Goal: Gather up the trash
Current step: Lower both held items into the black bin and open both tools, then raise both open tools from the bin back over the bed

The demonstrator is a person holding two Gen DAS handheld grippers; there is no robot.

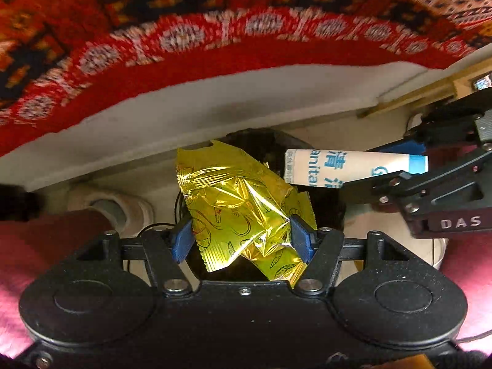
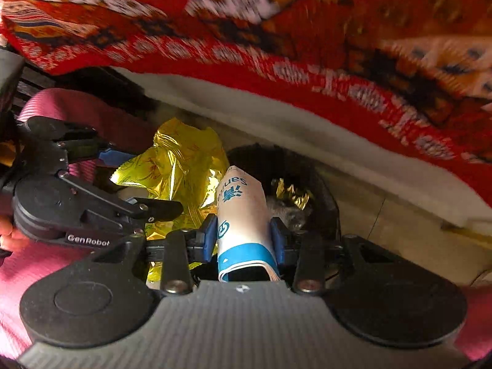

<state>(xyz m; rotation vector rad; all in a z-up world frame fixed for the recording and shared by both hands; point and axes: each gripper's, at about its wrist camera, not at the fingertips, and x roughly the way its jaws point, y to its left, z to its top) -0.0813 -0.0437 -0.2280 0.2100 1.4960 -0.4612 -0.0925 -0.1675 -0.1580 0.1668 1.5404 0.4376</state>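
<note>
**Operator:** Which step is in hand?

**Technician:** Disposal. The left gripper (image 1: 241,240) has its blue fingers (image 1: 181,241) closed partway on a crumpled yellow foil snack wrapper (image 1: 236,203). The right gripper (image 2: 244,240) clamps a white paper packet with blue print (image 2: 243,215) between narrower fingers. Both items hang directly above the dark round trash bin (image 2: 326,203) on the pale floor (image 1: 338,132), beside the red patterned cloth (image 1: 215,58).

**Operator:** Next move?

**Technician:** Judged from position: spread both sets of fingers to release. The wrapper is light and may cling; verify it clears the rim.
</note>
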